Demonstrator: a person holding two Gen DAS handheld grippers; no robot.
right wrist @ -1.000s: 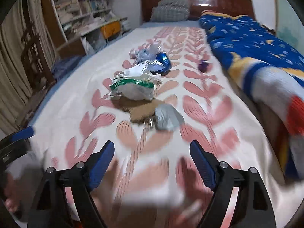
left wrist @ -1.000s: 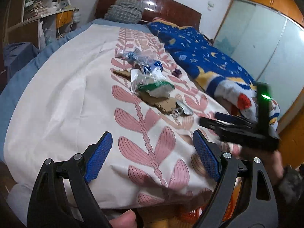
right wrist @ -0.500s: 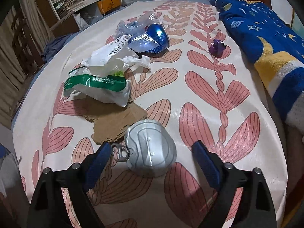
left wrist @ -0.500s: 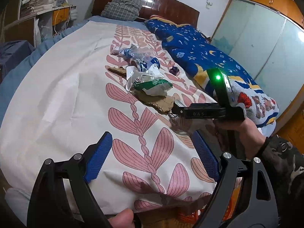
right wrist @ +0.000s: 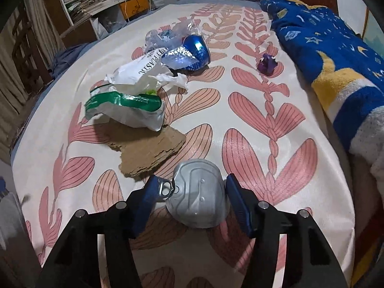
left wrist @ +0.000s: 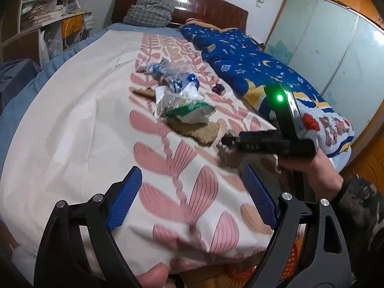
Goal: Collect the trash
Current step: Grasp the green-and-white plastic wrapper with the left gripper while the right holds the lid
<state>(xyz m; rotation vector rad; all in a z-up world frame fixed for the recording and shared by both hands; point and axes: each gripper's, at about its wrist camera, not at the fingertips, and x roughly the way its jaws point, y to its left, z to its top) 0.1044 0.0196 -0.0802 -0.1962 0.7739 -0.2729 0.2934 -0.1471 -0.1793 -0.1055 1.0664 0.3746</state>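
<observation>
1. One silver can lid (right wrist: pixel 199 194), lower centre, between right gripper (right wrist: pixel 192 193) pads; jaws closing, left pad at pull-tab.
2. One white bag (right wrist: pixel 141 69), upper left, text "PLASTIC" partly legible.
3. Left gripper (left wrist: pixel 192 196) wide apart, empty.

Near edge of bedspread (left wrist: pixel 72 124): left bare beneath the wide-open left gripper (left wrist: pixel 192 201); nothing is held between its pads.
Left half of bed: unobstructed cloth is seen up to the pillow (left wrist: pixel 150 12).
Centre strip: blocked by a heap of wrappers (right wrist: pixel 134 96) lying on torn cardboard (right wrist: pixel 148 148), with a crushed blue can (right wrist: pixel 192 52) behind.
Right gripper (right wrist: pixel 192 189): its jaws are closing around a crushed silver can (right wrist: pixel 199 194); the cardboard edge lies just beside its left finger.
Right of the silver can: open cloth is left, broken only by a small purple object (right wrist: pixel 266 63).
Right side: walled by a rolled blue blanket (right wrist: pixel 336 55).
</observation>
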